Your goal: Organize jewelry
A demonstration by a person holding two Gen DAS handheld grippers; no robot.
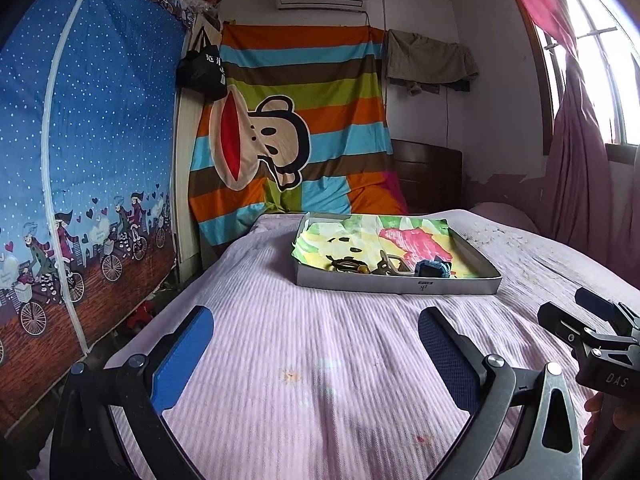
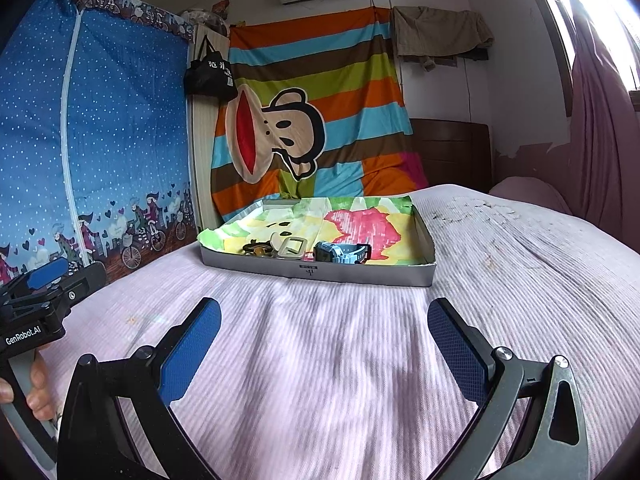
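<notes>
Left wrist view: the left tool [image 1: 316,344] hangs over a pink-covered bed [image 1: 320,360], blue pads spread apart and empty; the right tool [image 2: 324,340] likewise gapes. Beyond, a shallow cardboard tray [image 2: 320,274] holds a blue watch [image 2: 340,252], a buckle [image 2: 292,247] and dark trinkets [image 2: 254,249].

Bare bedspread [image 2: 320,340] ahead of both tools, low-walled tray [image 2: 320,274] beyond, open from above

Watch [image 2: 342,254] in tray [image 2: 320,274] — tray on bed [image 2: 360,360]
</notes>
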